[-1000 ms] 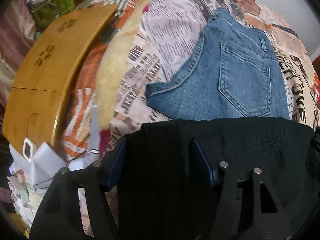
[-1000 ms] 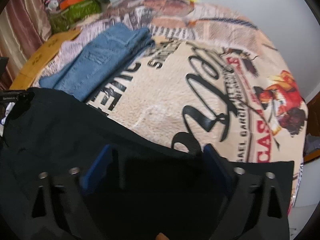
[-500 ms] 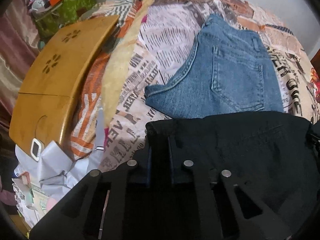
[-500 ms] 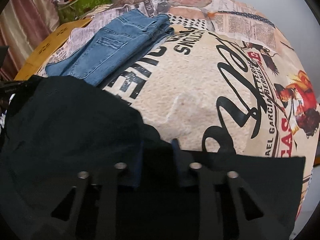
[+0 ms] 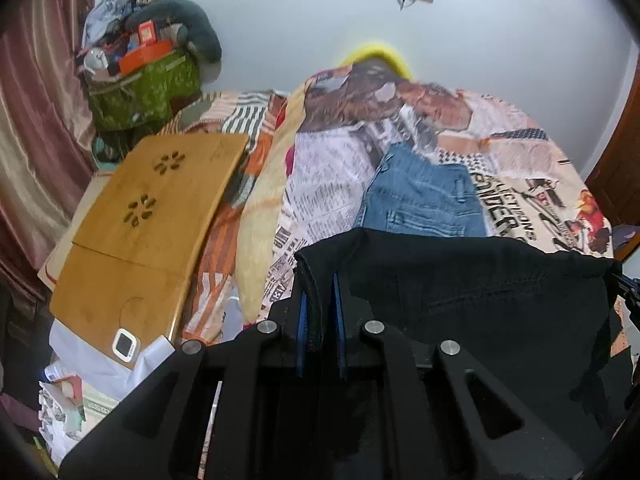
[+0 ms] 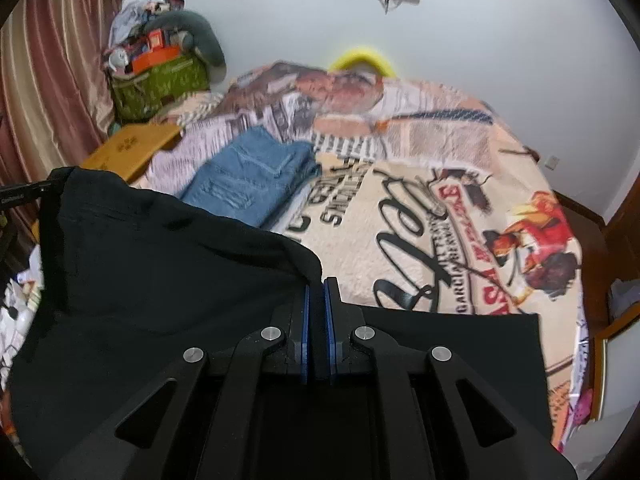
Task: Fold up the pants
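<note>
A pair of black pants [image 5: 460, 280] hangs stretched between my two grippers above the bed. In the left wrist view my left gripper [image 5: 319, 286] is shut on a thick folded corner of the dark fabric, which fills the gap between the blue pads [image 5: 300, 320]. In the right wrist view my right gripper [image 6: 317, 287] pinches the other corner of the black pants [image 6: 160, 260]. Its jaws are still closing, and the fabric between them is thin. The cloth drapes down and hides the bed in front of both grippers.
Folded blue jeans [image 5: 420, 200] [image 6: 252, 176] lie on the printed blanket [image 5: 328, 184] [image 6: 400, 220] beyond the black cloth. At the left sit a wooden lap table [image 5: 140, 232] holding a small white device [image 5: 125, 345] and a stuffed green bag [image 5: 144, 88]. A white wall stands behind.
Both grippers went from open around the black fabric to shut on it. Both then rose, lifting the pants edge, and the views tilted up so the wall shows.
</note>
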{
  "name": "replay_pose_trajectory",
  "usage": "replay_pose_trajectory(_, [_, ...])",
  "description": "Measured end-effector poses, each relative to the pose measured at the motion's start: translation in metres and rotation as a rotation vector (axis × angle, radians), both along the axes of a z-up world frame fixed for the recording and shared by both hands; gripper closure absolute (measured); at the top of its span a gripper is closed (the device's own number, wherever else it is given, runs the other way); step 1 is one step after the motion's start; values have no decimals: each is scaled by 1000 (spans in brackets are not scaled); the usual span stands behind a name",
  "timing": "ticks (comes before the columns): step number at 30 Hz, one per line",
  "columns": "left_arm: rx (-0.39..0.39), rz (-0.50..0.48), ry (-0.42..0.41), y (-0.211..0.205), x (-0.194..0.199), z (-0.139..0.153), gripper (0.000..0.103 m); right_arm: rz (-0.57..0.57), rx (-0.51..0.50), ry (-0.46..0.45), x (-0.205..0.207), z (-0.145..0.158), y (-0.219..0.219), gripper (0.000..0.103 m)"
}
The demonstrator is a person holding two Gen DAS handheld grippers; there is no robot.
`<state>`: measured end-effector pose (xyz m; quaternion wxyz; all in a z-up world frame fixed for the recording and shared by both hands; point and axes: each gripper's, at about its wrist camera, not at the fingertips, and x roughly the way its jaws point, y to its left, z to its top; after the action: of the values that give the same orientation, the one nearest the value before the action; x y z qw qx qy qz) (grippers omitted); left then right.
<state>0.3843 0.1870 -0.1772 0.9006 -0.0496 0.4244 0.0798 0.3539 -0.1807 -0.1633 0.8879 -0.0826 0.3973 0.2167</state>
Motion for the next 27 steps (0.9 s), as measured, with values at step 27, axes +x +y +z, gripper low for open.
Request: replay_pose_trajectory(27, [-28, 11, 20, -3, -184, -19, 92, 40, 50, 46, -172, -1, -19, 97])
